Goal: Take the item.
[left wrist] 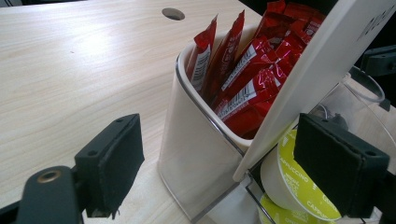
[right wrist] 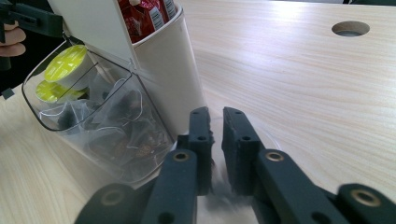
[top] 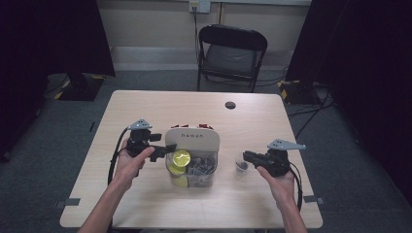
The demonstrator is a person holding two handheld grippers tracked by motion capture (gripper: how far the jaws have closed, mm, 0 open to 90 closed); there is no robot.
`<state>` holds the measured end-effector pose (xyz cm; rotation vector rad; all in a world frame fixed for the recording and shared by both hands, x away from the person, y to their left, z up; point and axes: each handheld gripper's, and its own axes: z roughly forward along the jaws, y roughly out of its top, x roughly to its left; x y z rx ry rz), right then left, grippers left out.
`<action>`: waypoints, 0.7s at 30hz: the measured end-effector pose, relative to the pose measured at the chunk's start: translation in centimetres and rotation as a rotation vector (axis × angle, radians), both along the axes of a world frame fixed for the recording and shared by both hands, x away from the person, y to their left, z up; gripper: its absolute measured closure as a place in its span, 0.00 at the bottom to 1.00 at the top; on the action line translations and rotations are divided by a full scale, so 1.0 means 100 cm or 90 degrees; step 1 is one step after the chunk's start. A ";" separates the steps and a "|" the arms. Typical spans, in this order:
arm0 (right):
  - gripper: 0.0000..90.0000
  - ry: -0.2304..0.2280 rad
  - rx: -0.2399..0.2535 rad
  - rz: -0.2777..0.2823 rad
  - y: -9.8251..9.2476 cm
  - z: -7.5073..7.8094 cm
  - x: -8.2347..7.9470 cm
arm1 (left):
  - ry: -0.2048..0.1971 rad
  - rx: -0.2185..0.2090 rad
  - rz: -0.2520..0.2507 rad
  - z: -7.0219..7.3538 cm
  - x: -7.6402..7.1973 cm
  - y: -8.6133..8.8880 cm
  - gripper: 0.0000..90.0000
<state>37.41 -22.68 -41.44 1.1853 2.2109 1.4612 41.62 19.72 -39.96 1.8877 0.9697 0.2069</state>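
A white organizer (top: 192,138) stands mid-table with red sachets (left wrist: 247,79) in its back bin. Its clear front bin holds yellow-lidded capsules (top: 181,157) and dark tea bags (right wrist: 116,126). My left gripper (top: 163,147) is at the organizer's left side, open wide. In the left gripper view (left wrist: 217,126) one jaw stands by the bin's white wall (left wrist: 191,149) and the other in front of a capsule (left wrist: 286,154). My right gripper (top: 245,155) is over a small clear cup (top: 241,166) right of the organizer. Its jaws (right wrist: 215,114) stand a narrow slit apart at the cup's rim.
A black folding chair (top: 231,53) stands beyond the table's far edge. A round cable hole (top: 230,105) lies in the tabletop behind the organizer. Dark curtains hang at both sides. Bare wood stretches to the left and right of the organizer.
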 end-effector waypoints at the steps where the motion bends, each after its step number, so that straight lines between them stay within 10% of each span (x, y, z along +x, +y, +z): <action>1: 0.88 0.000 0.000 -0.001 0.000 0.000 0.000 | 0.001 0.000 0.001 0.000 0.000 0.000 0.17; 21: 0.71 -0.010 0.005 -0.013 -0.011 0.005 -0.014 | 0.006 -0.016 0.004 -0.001 0.000 0.005 0.17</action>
